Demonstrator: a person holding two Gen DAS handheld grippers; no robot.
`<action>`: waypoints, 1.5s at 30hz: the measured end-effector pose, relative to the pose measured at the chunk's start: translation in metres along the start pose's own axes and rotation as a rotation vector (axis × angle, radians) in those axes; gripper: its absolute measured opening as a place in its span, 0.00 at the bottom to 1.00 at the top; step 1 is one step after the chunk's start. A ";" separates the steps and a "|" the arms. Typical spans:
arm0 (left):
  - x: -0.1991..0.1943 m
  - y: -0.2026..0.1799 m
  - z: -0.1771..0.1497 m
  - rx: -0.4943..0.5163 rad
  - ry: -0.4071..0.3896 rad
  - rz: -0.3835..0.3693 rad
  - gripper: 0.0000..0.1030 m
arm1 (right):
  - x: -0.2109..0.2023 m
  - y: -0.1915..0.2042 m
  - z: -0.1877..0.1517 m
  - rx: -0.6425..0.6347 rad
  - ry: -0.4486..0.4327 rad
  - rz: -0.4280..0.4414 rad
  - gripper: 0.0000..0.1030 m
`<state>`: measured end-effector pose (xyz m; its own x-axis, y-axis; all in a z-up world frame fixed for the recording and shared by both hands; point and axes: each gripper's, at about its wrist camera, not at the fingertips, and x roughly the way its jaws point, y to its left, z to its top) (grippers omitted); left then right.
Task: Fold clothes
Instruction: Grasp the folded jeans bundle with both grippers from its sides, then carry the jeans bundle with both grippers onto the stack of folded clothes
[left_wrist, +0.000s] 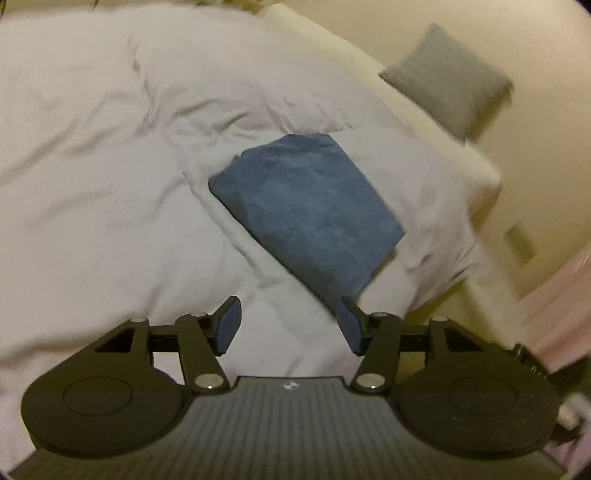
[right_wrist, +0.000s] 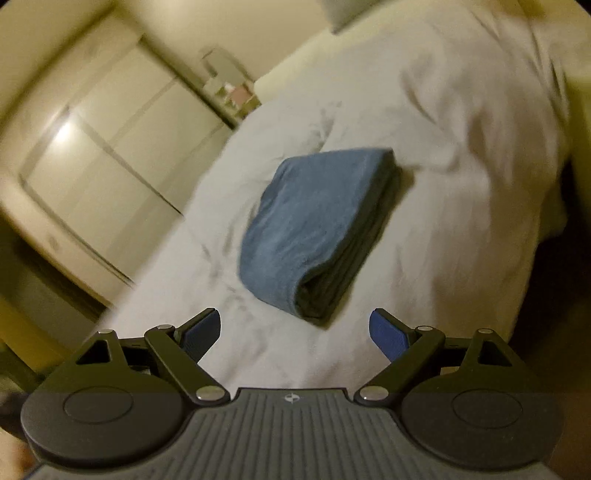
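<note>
— What lies ahead of each claw?
— The folded blue cloth (left_wrist: 306, 210) (right_wrist: 317, 229) on the bed's white duvet (left_wrist: 110, 166), nothing between.
— Beyond it?
— A grey pillow (left_wrist: 450, 77); a pale wardrobe (right_wrist: 103, 155).
— The claws?
— Left claw (left_wrist: 288, 326) and right claw (right_wrist: 295, 334) hover spread, empty.

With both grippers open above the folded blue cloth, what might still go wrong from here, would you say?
1. The folded blue cloth lies on a soft, wrinkled white duvet; it could tip or loosen if the bedding shifts.
2. Its layered open end faces the right gripper; a brush there might undo the fold.
3. The left gripper hovers near a corner and could snag it.
</note>
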<state>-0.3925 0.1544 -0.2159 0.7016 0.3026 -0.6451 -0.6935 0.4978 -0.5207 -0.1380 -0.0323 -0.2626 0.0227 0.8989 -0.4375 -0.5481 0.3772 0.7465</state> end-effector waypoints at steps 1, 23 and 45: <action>0.006 0.005 0.002 -0.037 -0.001 -0.009 0.52 | 0.002 -0.011 0.004 0.057 -0.007 0.031 0.87; 0.202 0.069 0.054 -0.498 -0.091 -0.221 0.57 | 0.177 -0.093 0.102 0.244 -0.010 0.156 0.85; 0.147 0.014 0.125 -0.446 -0.016 -0.070 0.27 | 0.176 0.002 0.155 0.216 0.192 -0.040 0.35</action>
<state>-0.2787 0.3075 -0.2480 0.7495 0.2946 -0.5929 -0.6444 0.1193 -0.7553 -0.0052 0.1615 -0.2602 -0.1293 0.8315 -0.5403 -0.3589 0.4687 0.8072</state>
